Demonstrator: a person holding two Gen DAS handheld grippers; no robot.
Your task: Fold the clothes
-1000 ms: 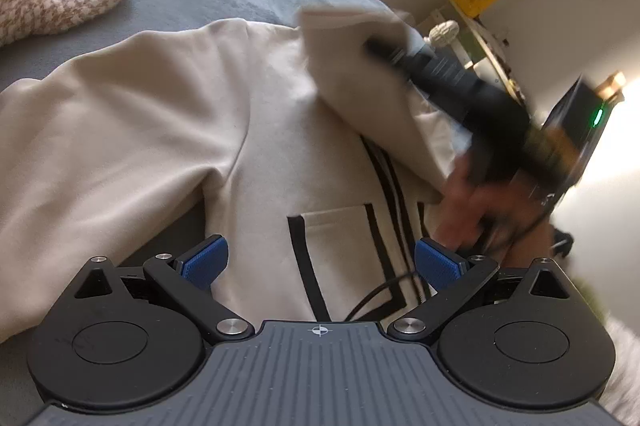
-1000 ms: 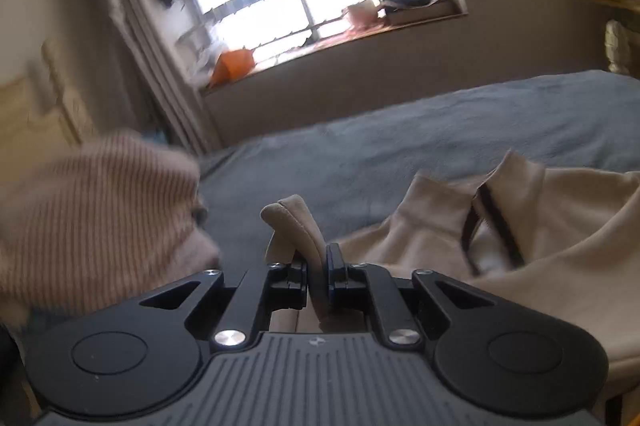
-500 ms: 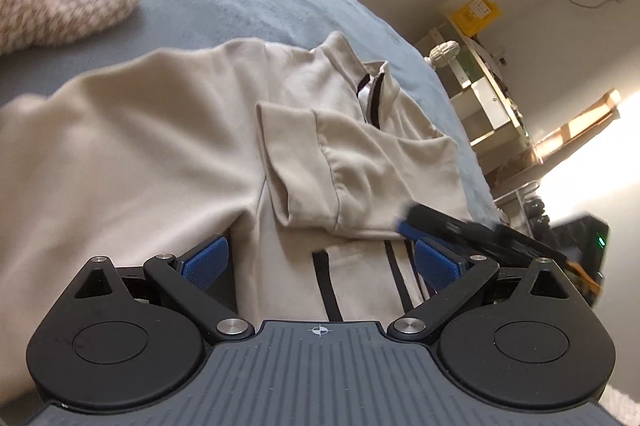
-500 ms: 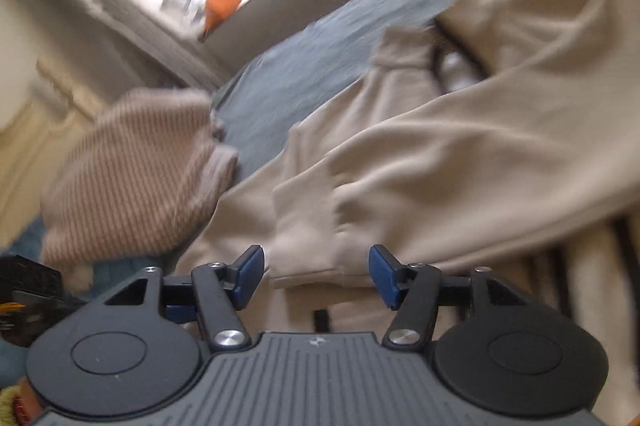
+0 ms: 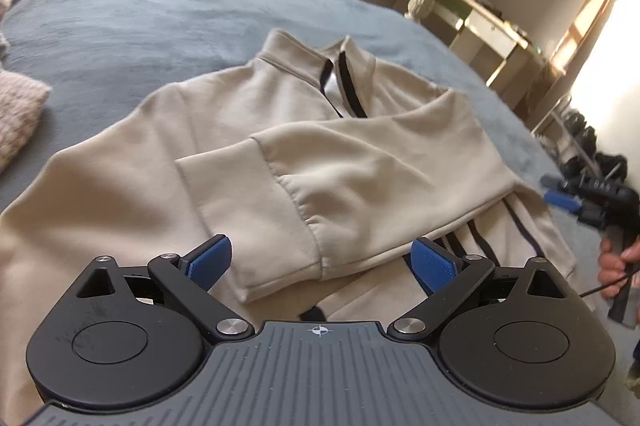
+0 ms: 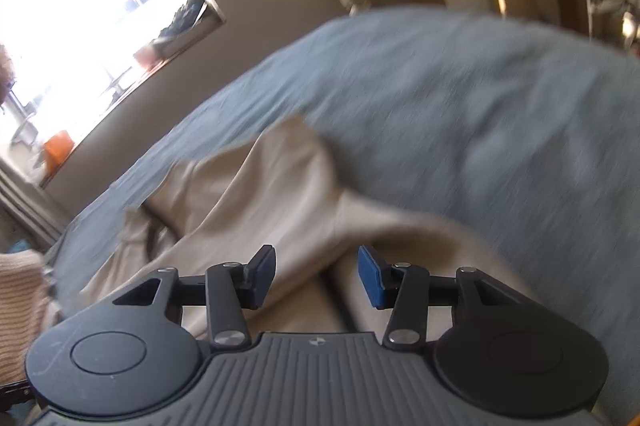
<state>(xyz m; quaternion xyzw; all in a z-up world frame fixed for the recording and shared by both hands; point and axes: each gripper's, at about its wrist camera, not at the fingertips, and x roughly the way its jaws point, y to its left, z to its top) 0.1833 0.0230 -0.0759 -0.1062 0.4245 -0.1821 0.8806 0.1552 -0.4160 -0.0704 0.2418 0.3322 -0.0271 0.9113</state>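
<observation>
A beige zip sweatshirt [image 5: 256, 114] with black stripes lies spread on the grey-blue bed [image 5: 120, 14]. One sleeve [image 5: 340, 170] is folded across its chest, cuff toward the left. My left gripper [image 5: 320, 262] hovers open above that cuff, nothing between its blue pads. My right gripper [image 5: 560, 196] shows at the right edge of the left wrist view, held by a hand [image 5: 618, 262], off the sweatshirt's side. In the right wrist view the right gripper [image 6: 316, 276] is over the beige fabric [image 6: 256, 194]; its jaws are closing and grip nothing.
A pink knitted garment [image 5: 16, 118] lies on the bed at the left, also seen as [image 6: 18, 306]. Shelves and a desk [image 5: 480, 22] stand beyond the bed on the right. A bright window [image 6: 72, 26] with a cluttered sill is behind.
The right gripper let go of the sleeve cuff, laid it across the chest and pulled back to the right. The left gripper swung toward the collar and rolled.
</observation>
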